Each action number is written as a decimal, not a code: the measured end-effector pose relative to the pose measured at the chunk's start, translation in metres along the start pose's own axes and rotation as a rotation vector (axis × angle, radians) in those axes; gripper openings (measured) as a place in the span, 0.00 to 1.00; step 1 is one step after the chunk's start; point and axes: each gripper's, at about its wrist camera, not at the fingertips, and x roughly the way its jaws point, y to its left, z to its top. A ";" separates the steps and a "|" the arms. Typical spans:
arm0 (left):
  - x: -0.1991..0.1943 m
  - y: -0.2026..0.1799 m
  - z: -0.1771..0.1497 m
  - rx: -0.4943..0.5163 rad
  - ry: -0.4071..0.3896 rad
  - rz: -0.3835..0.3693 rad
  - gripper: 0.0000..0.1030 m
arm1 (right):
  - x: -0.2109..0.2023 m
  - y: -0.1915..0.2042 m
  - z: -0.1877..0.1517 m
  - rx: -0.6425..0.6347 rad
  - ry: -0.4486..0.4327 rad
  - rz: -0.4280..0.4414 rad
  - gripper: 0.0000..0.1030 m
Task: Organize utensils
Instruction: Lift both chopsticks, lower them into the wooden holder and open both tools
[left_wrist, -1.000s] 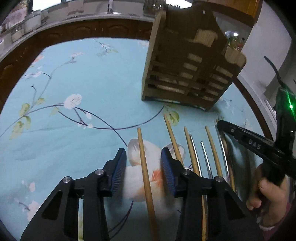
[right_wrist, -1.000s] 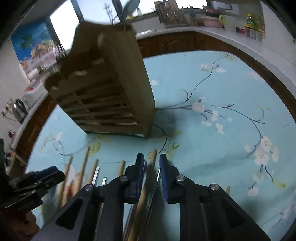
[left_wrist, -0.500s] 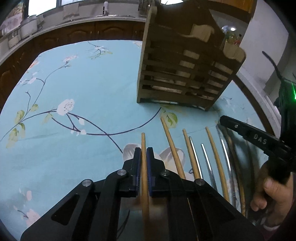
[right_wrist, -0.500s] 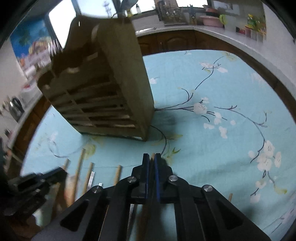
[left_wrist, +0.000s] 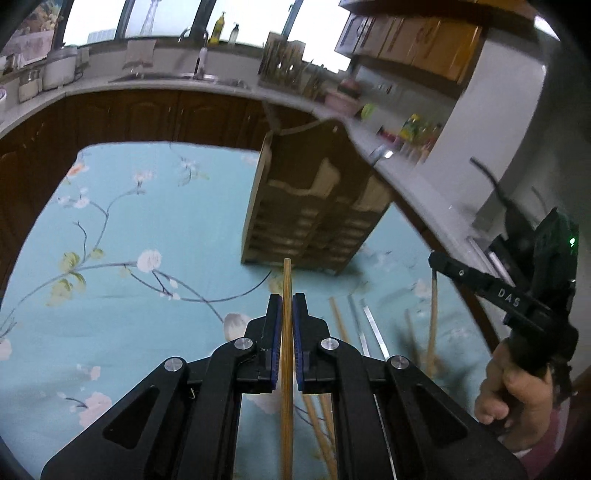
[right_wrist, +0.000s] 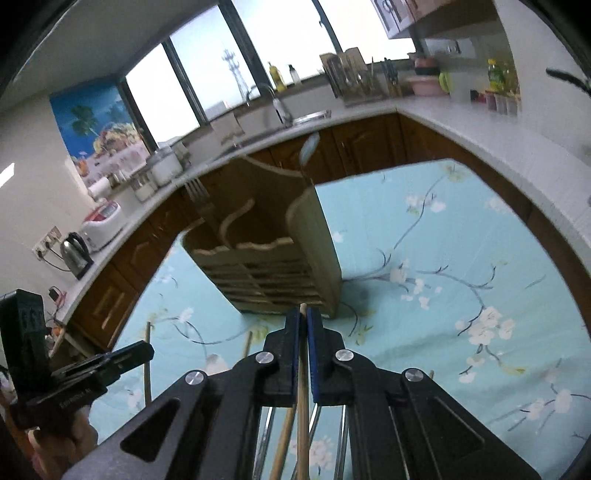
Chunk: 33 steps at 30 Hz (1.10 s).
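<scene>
My left gripper (left_wrist: 287, 306) is shut on a wooden chopstick (left_wrist: 286, 280) and holds it above the table, its tip pointing at the wooden utensil holder (left_wrist: 314, 218). My right gripper (right_wrist: 303, 321) is shut on another wooden chopstick (right_wrist: 303, 413), also lifted, in front of the holder (right_wrist: 273, 251). A fork (right_wrist: 199, 199) stands in the holder. More wooden and metal chopsticks (left_wrist: 365, 328) lie on the tablecloth between the grippers. The right gripper also shows at the right of the left wrist view (left_wrist: 436, 258), and the left gripper at the lower left of the right wrist view (right_wrist: 147, 349).
The table wears a light blue floral cloth (left_wrist: 147, 229). A kitchen counter (right_wrist: 443, 118) with a sink, jars and a kettle (right_wrist: 75, 254) curves round behind the table. The holder stands near the table's far edge.
Both grippers closed on a chopstick each and lifted them off the cloth. Both have tilted up, so the counter and windows now show.
</scene>
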 end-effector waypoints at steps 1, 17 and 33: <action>-0.009 -0.002 0.002 0.002 -0.015 -0.008 0.05 | -0.009 0.001 0.002 -0.002 -0.015 0.004 0.04; -0.075 -0.023 0.015 0.036 -0.170 -0.036 0.05 | -0.080 0.024 0.026 -0.035 -0.186 0.055 0.04; -0.089 -0.023 0.056 0.038 -0.272 -0.020 0.05 | -0.078 0.027 0.063 -0.049 -0.312 0.044 0.04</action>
